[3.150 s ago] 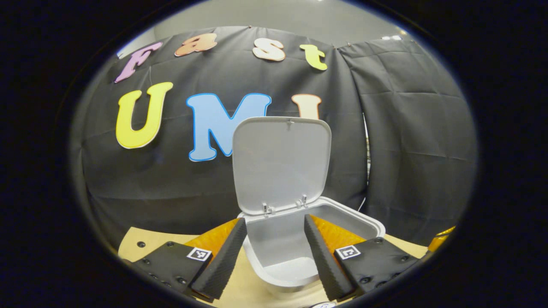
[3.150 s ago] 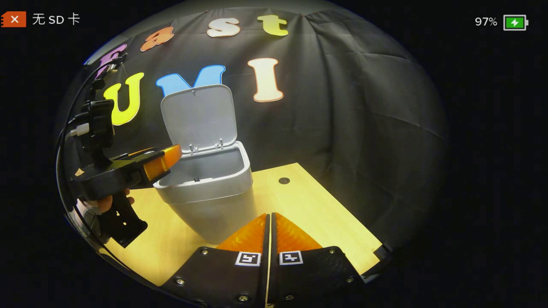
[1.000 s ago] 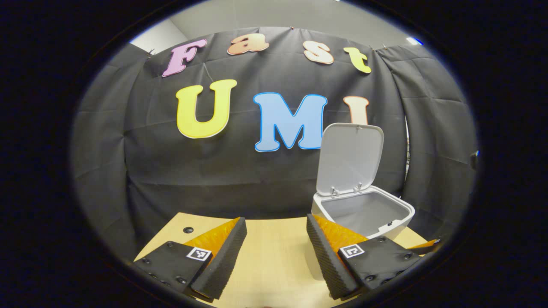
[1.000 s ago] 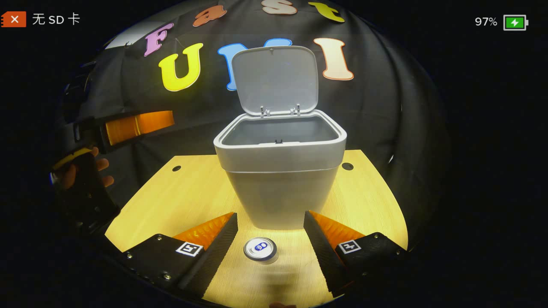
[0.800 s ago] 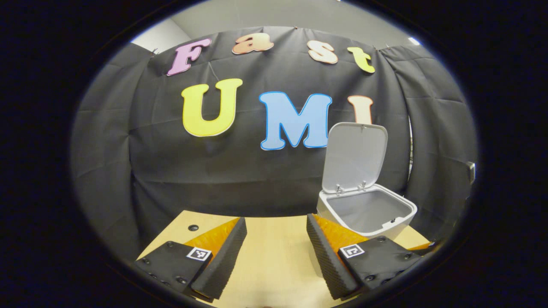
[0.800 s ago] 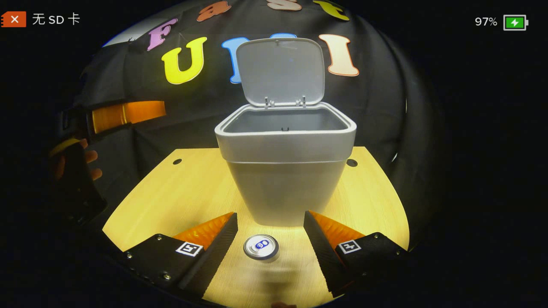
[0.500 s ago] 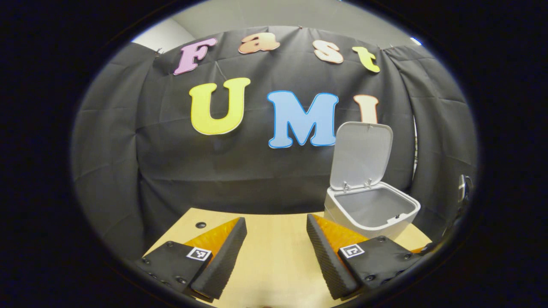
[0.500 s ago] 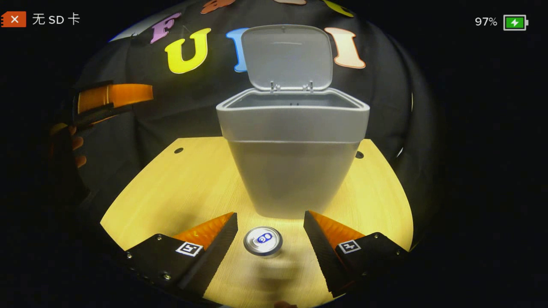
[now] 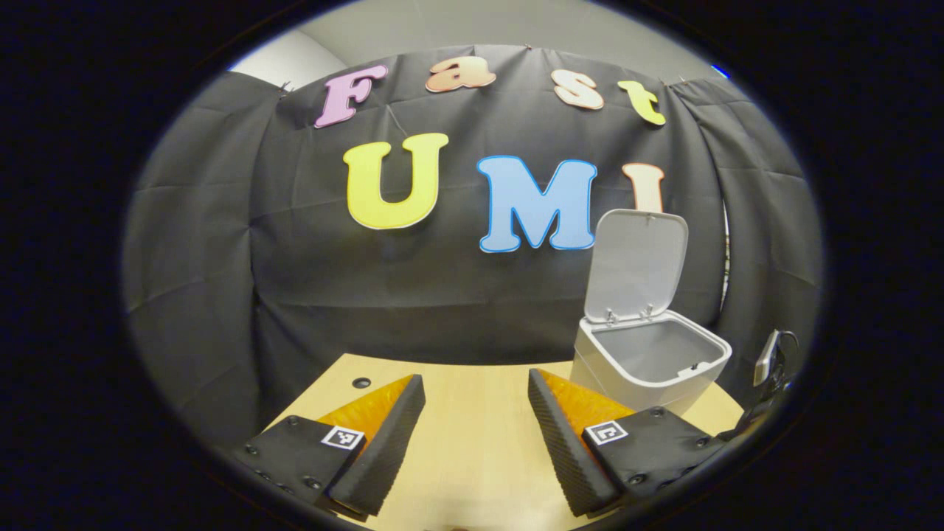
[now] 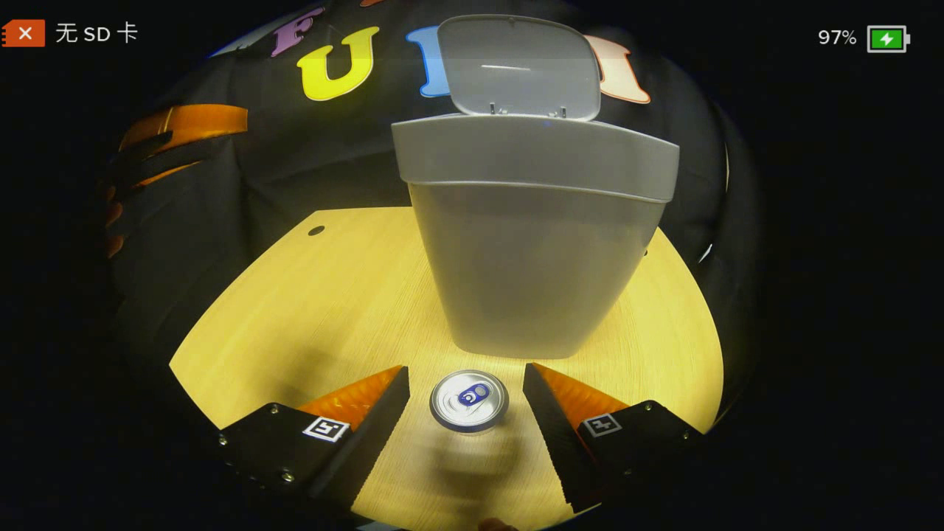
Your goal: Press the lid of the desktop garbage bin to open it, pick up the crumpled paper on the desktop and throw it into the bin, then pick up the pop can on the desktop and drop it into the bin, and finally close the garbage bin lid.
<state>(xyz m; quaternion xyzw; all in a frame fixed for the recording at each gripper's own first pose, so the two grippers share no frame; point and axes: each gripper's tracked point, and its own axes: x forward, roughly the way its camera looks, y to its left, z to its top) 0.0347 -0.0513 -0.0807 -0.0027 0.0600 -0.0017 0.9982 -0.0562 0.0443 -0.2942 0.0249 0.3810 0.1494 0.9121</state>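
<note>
In the left gripper view, the left gripper [image 9: 476, 435] is hanging over the near part of the wooden table [image 9: 472, 457] with its fingers [image 9: 383, 442] spread wide and nothing between them. The bin [image 9: 649, 361] is standing to the right and farther off, near the black cloth wall [image 9: 295, 280]. Its lid [image 9: 638, 262] is standing up at the far side, hinged at the back rim, and the grey inside is showing — what lies at the bottom cannot be told from here. A small round hole [image 9: 361, 383] is sitting in the tabletop at the far left. At the right edge a bit of dark gear with a cable [image 9: 771, 361] is poking into sight; it is too small to make out further.

In the right gripper view, the right gripper [image 10: 466, 413] is hovering low over the table [image 10: 295, 317], fingers [image 10: 369, 420] wide apart. The can [image 10: 469, 400] is standing upright between them, its top facing the camera, touching neither finger. It is just in front of the bin [image 10: 535, 258], which is rising right behind it with the lid [image 10: 516, 66] tipped up at the top. The left gripper [image 10: 177, 140] is showing at the far left, held up above the table's edge, with fingers of a hand [image 10: 112, 221] dimly seen below it.
</note>
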